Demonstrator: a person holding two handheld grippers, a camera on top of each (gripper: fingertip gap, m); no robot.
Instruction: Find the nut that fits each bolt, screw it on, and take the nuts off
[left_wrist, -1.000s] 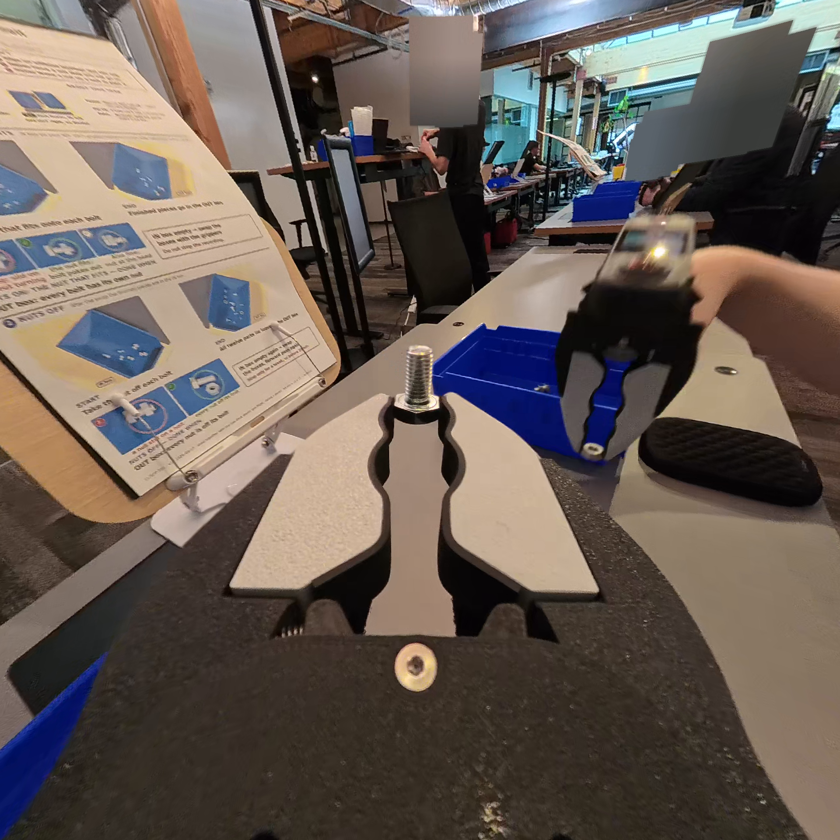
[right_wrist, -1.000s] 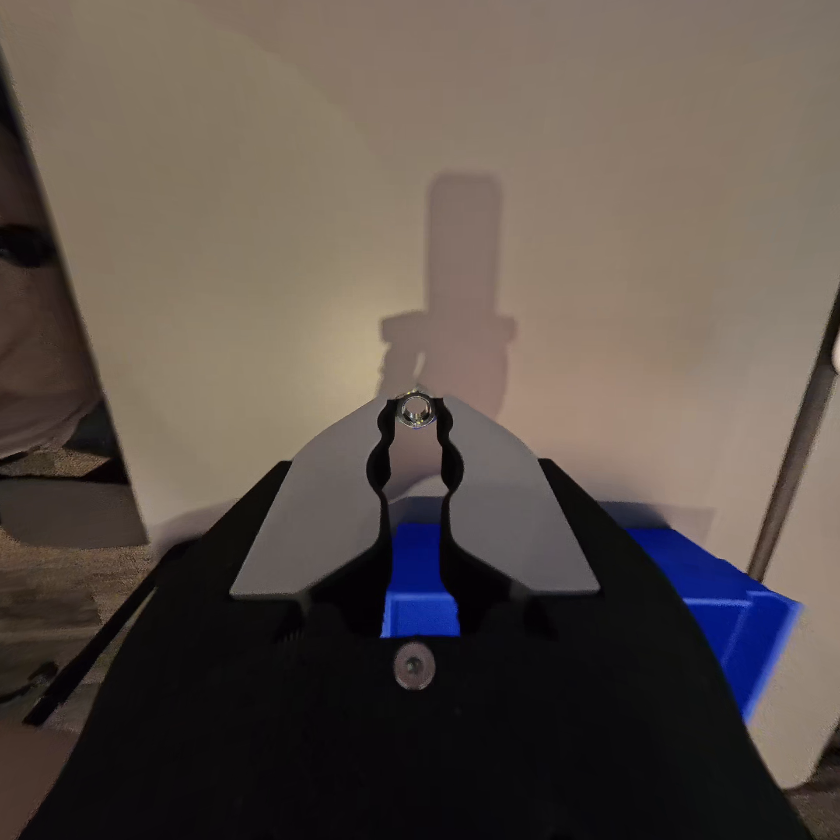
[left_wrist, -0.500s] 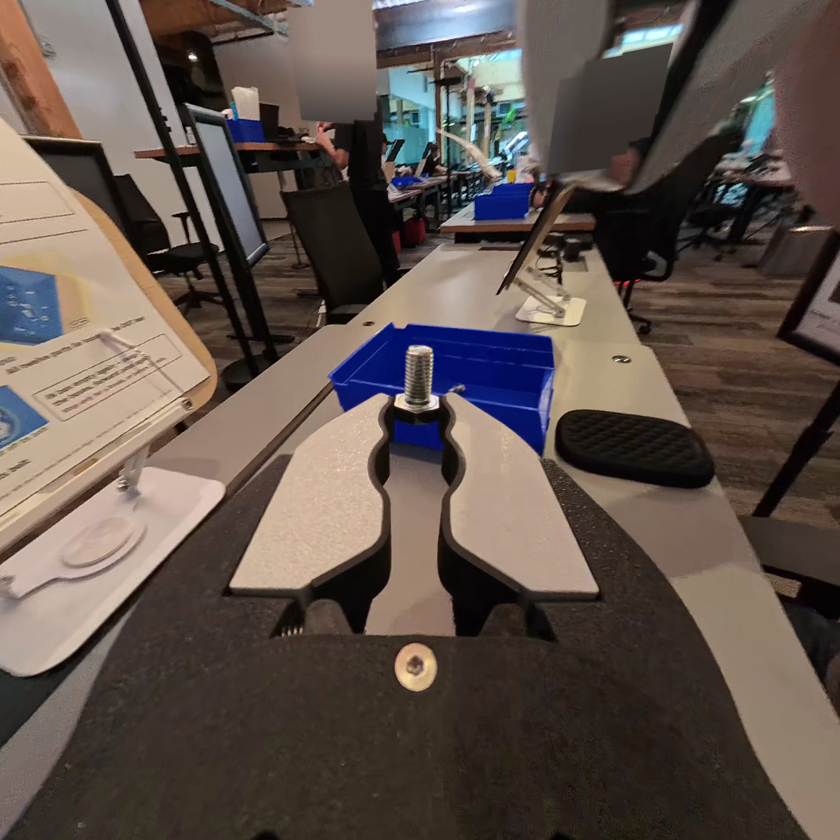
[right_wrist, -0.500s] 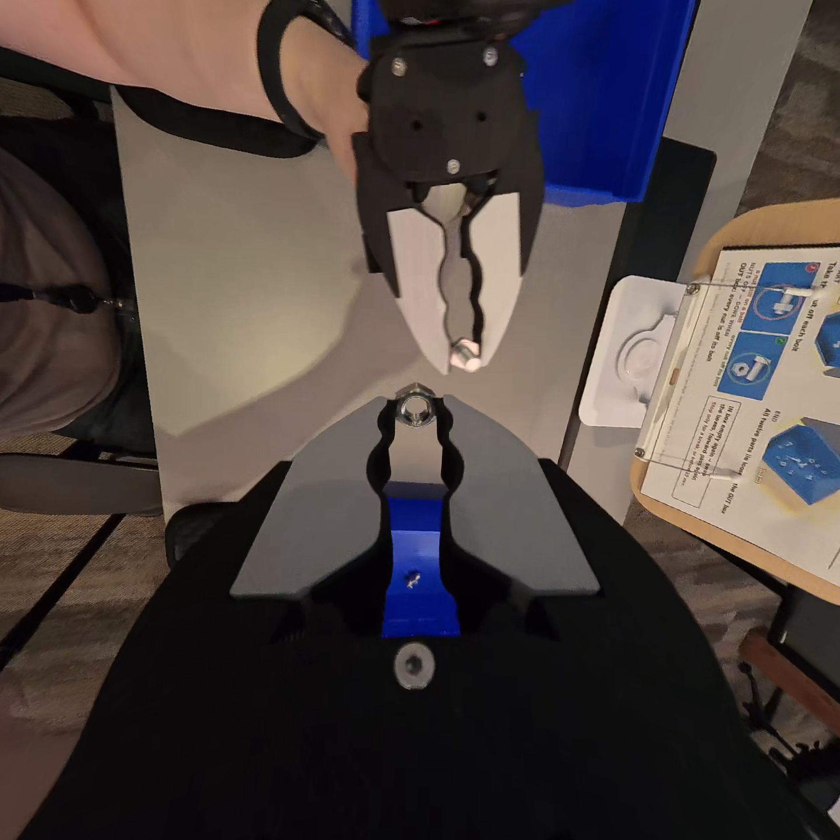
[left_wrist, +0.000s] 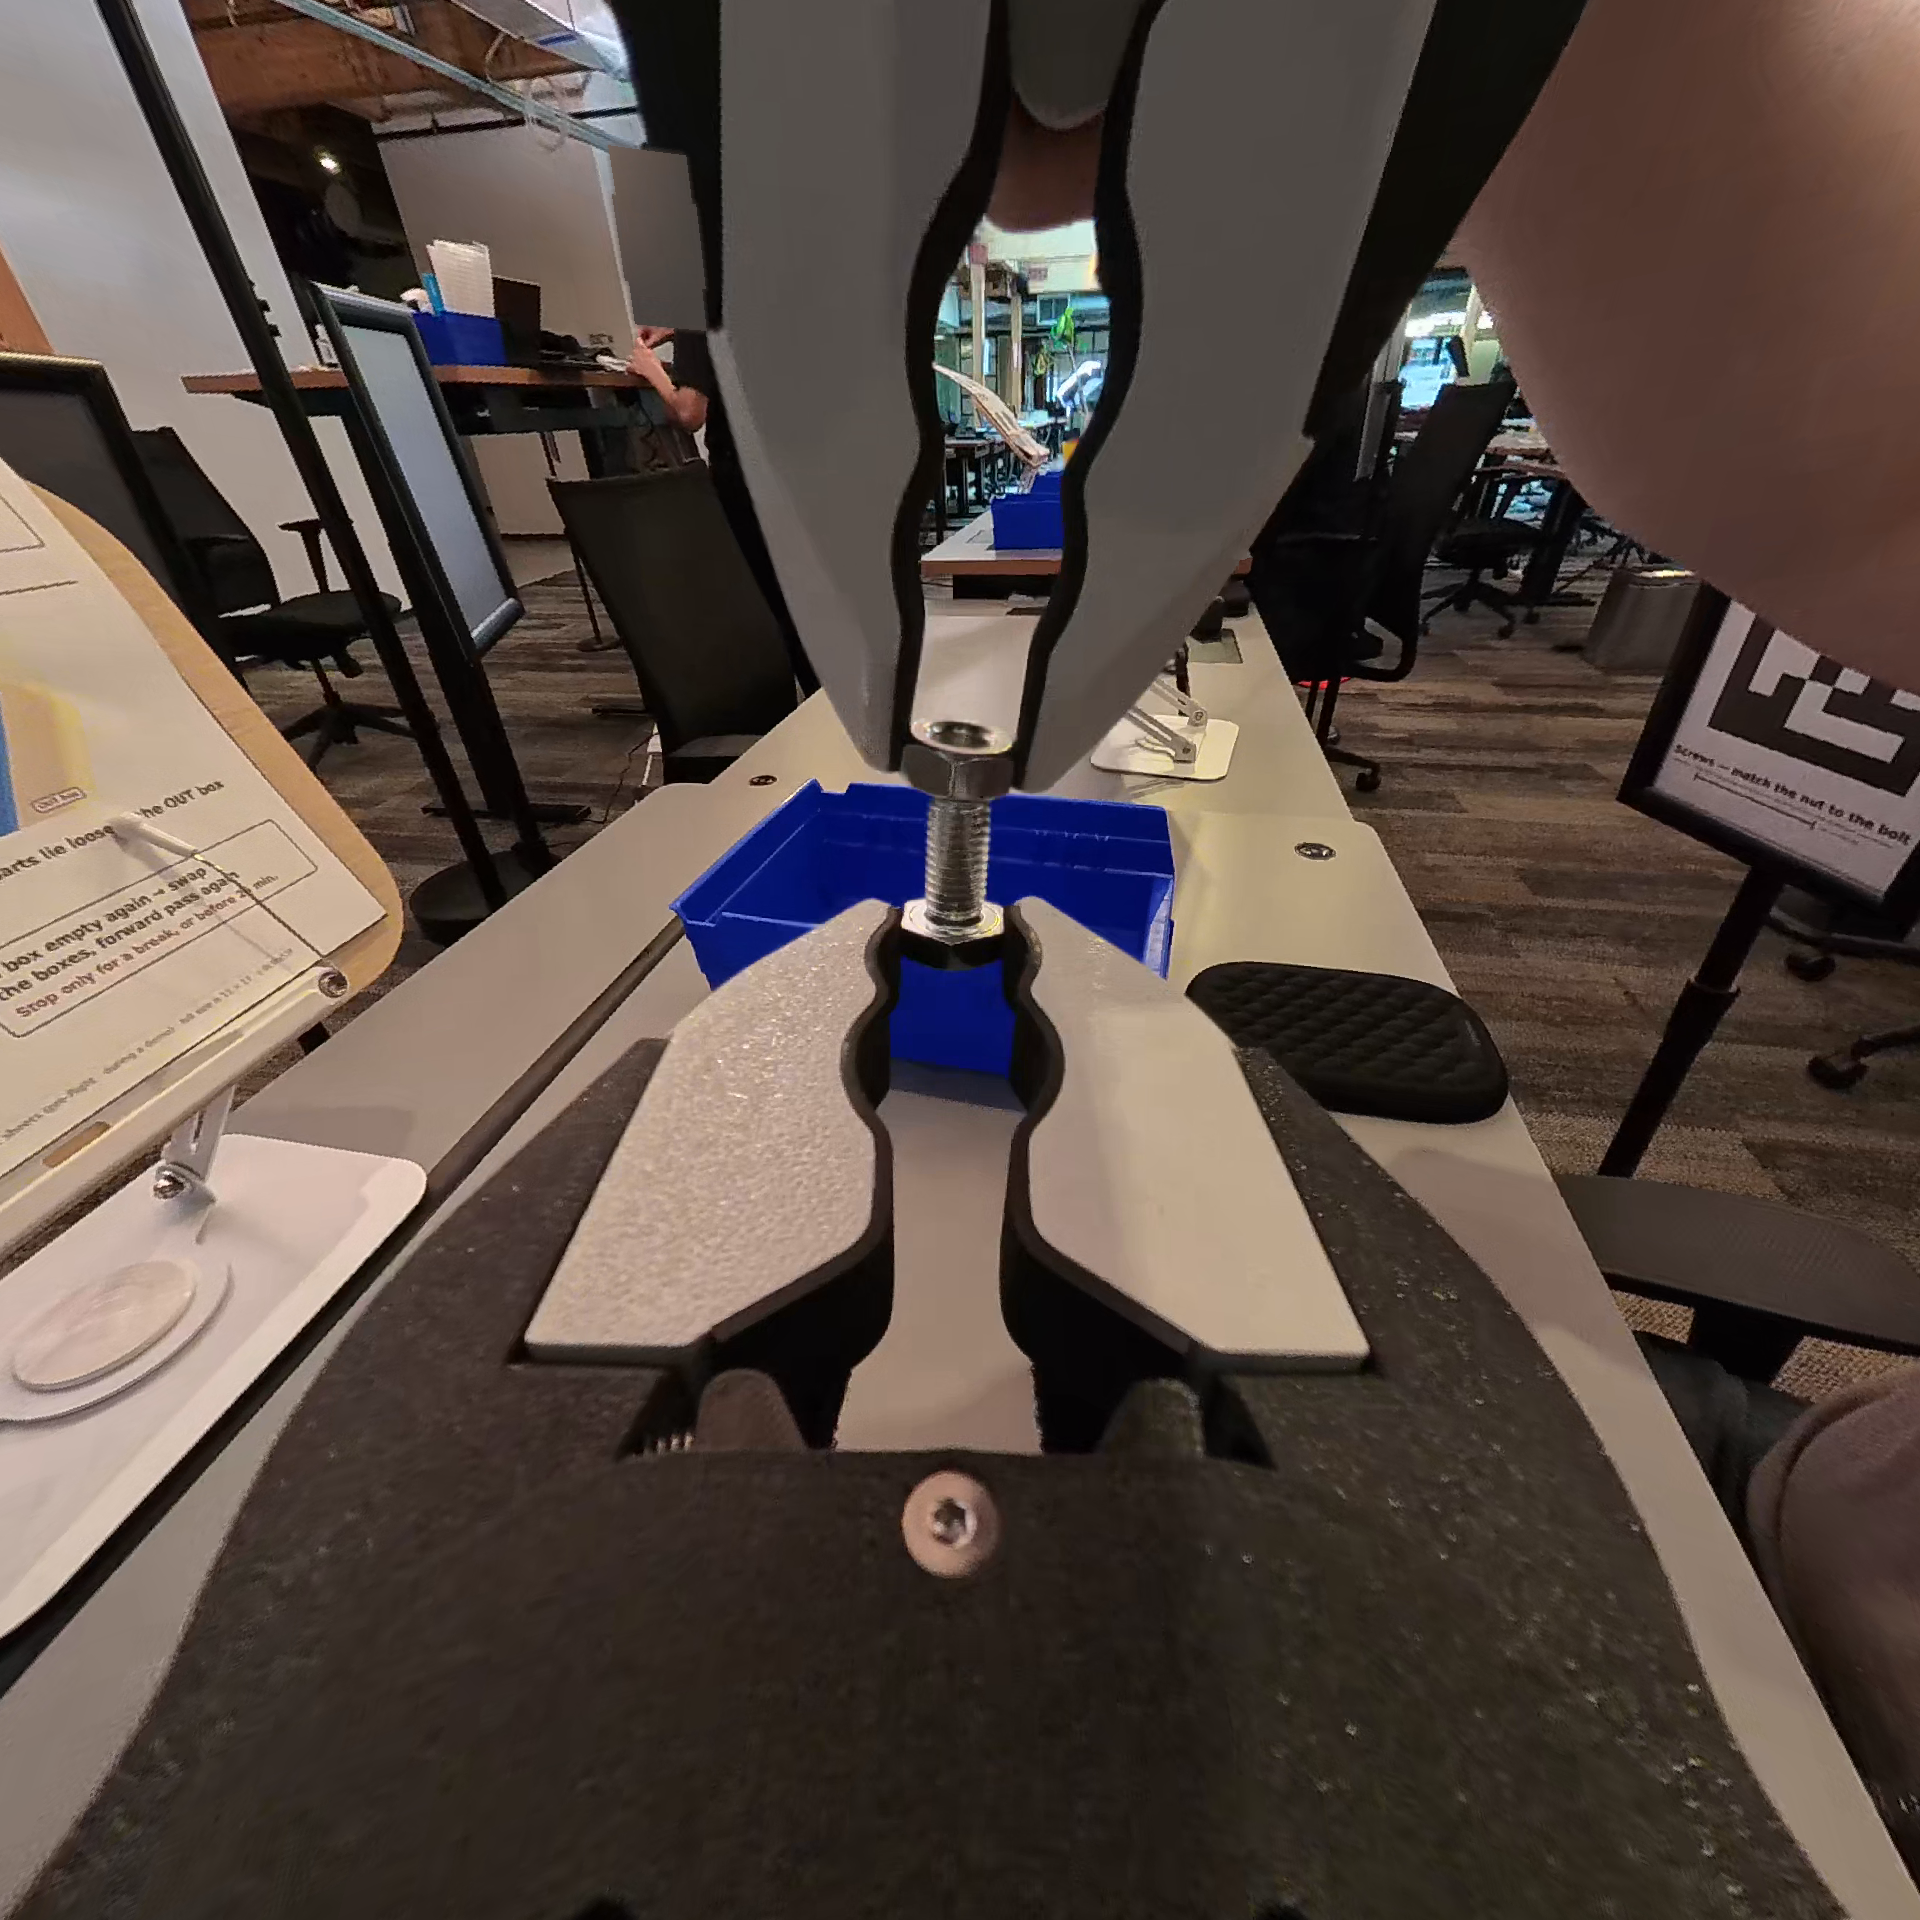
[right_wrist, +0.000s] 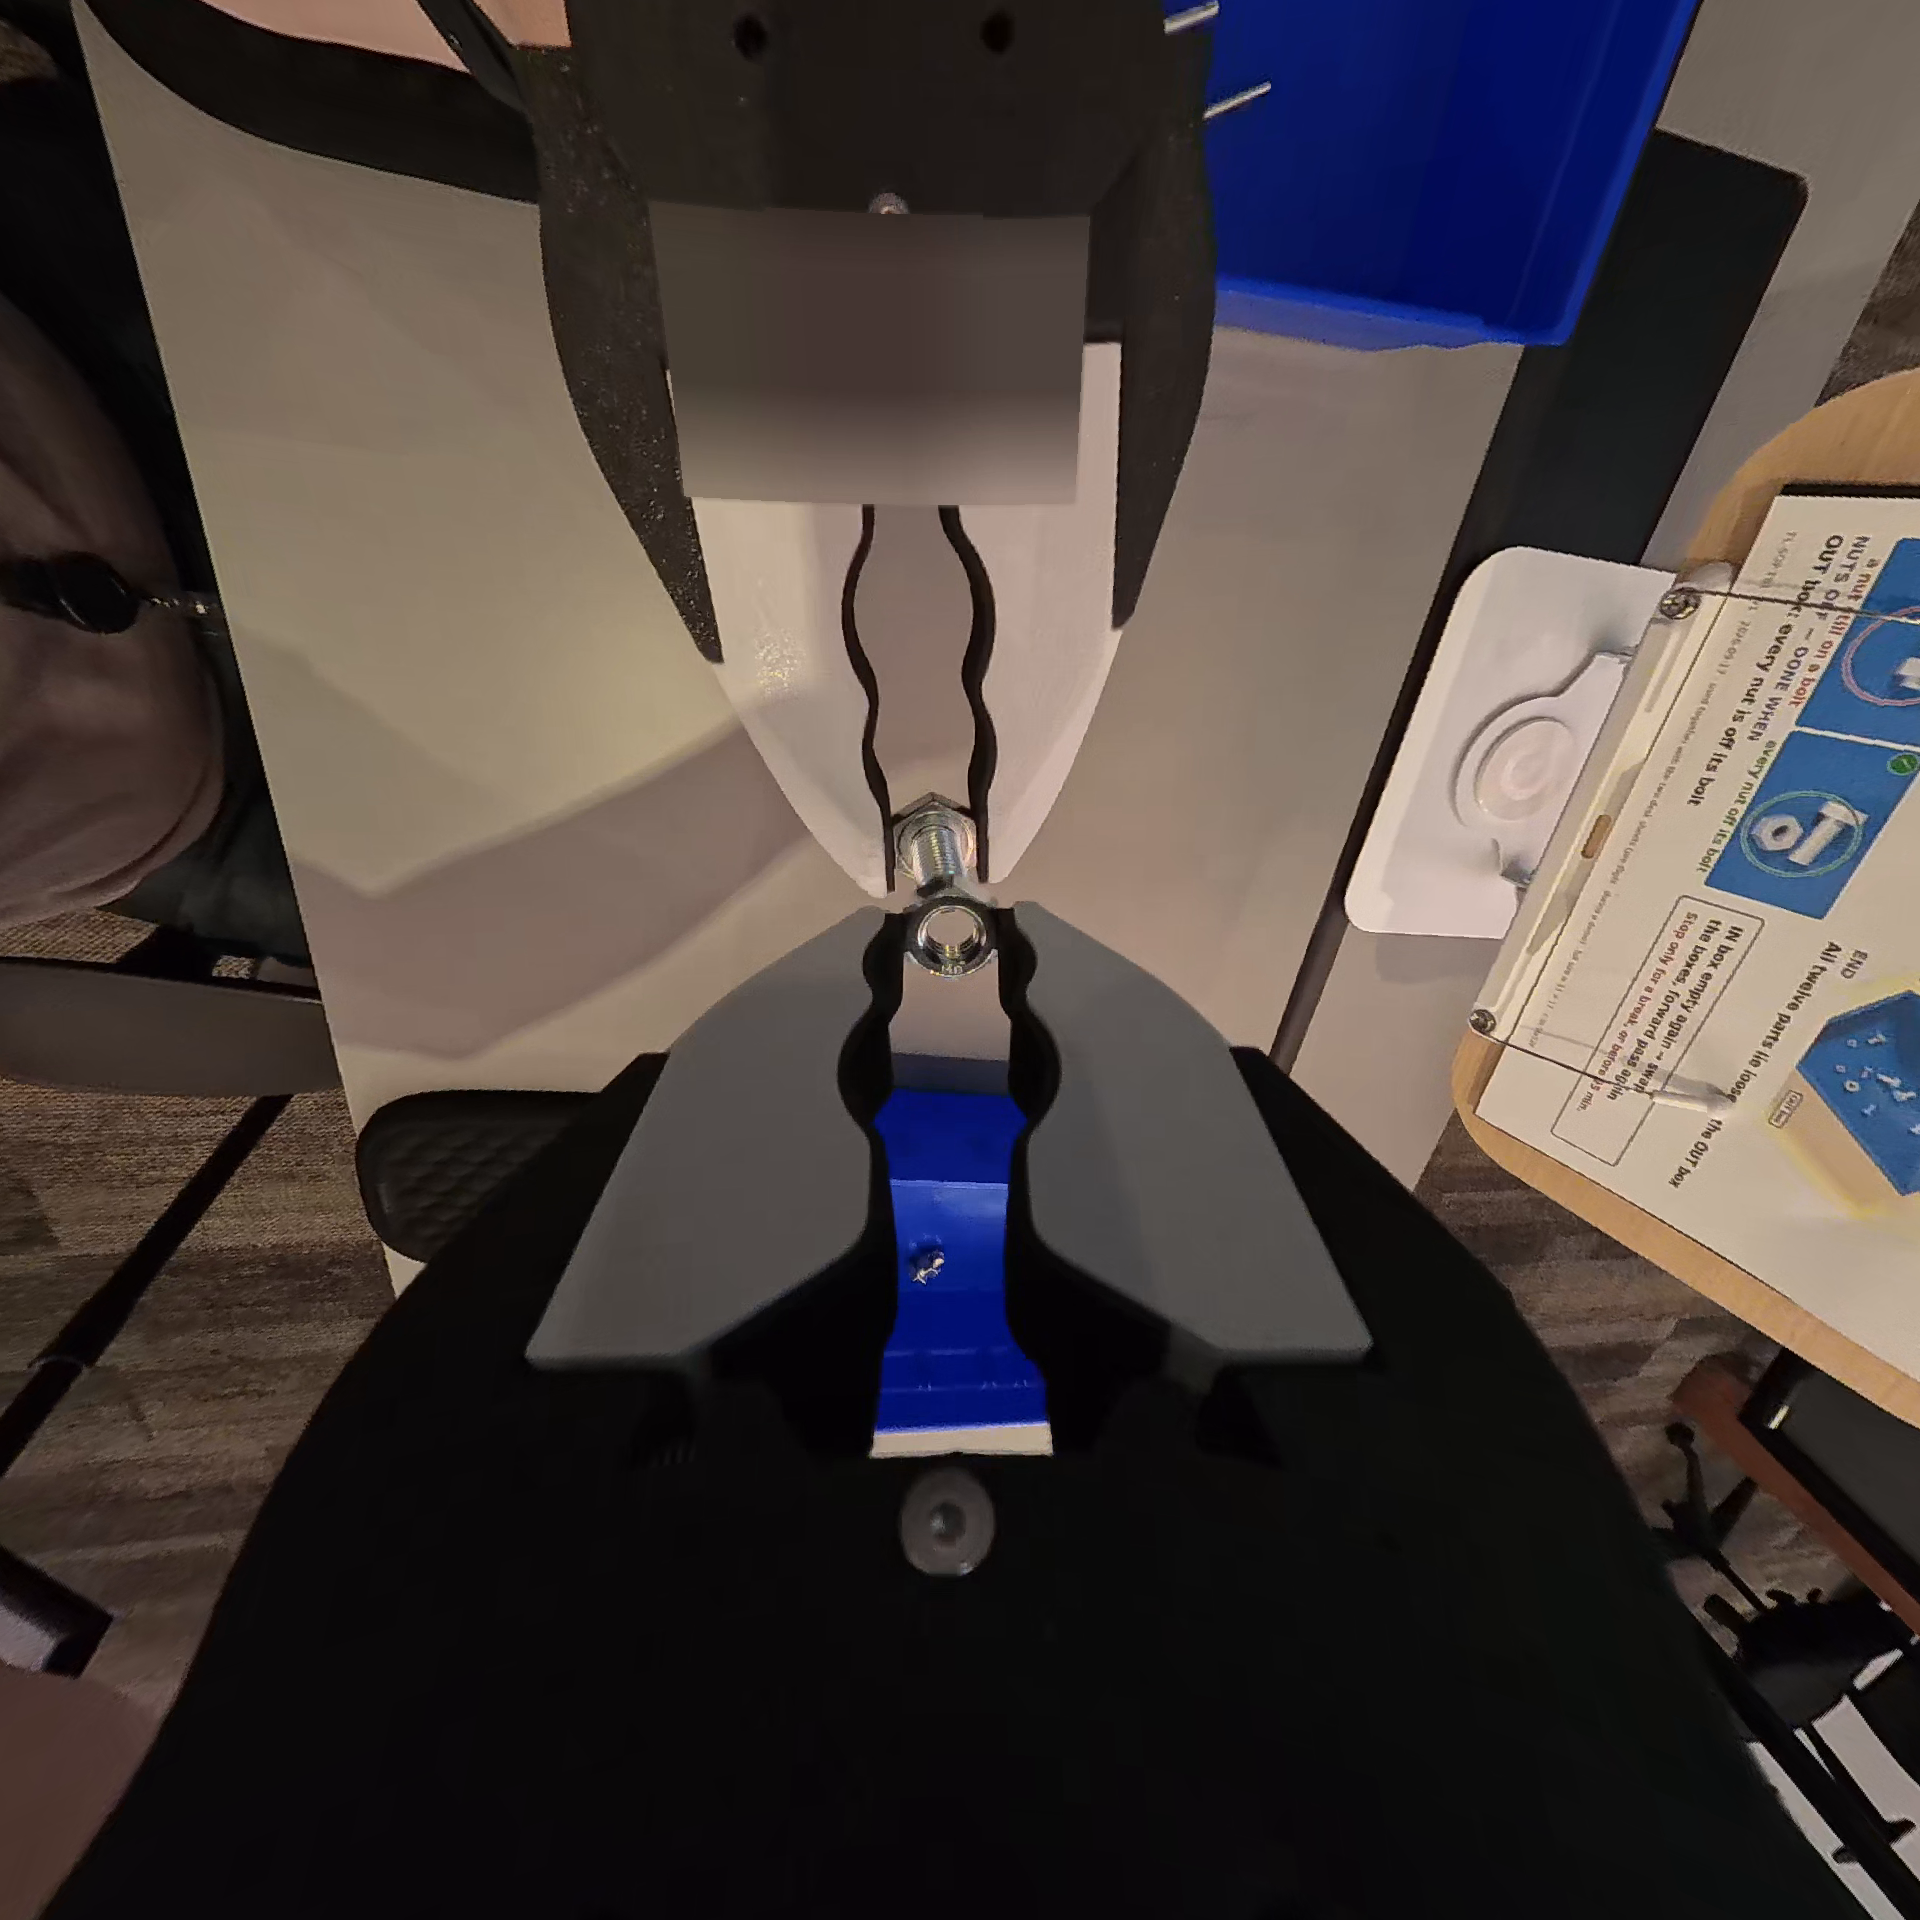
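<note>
My left gripper (left_wrist: 951, 920) is shut on the head of a silver bolt (left_wrist: 954, 862) and holds it upright, thread up, above the grey table. My right gripper (left_wrist: 956, 758) comes down from above, shut on a silver hex nut (left_wrist: 956, 767) that sits at the top end of the bolt's thread. In the right wrist view my right gripper (right_wrist: 945, 925) holds the nut (right_wrist: 945, 940) with its hole facing the camera. Just beyond it the left gripper (right_wrist: 933, 878) holds the bolt (right_wrist: 930, 847). I cannot tell whether the nut has caught the thread.
A blue bin (left_wrist: 1091, 873) stands on the table just behind the bolt, with a small part (right_wrist: 925, 1262) in it. A second blue bin (right_wrist: 1403, 156) is near my body. A black wrist pad (left_wrist: 1351, 1039) lies right, an instruction board (left_wrist: 156, 883) left, a framed sign (left_wrist: 1797, 748) far right.
My right gripper has swung from over the bin to above my left gripper and brought the nut down onto the bolt's tip. The left gripper turned a little to the right.
</note>
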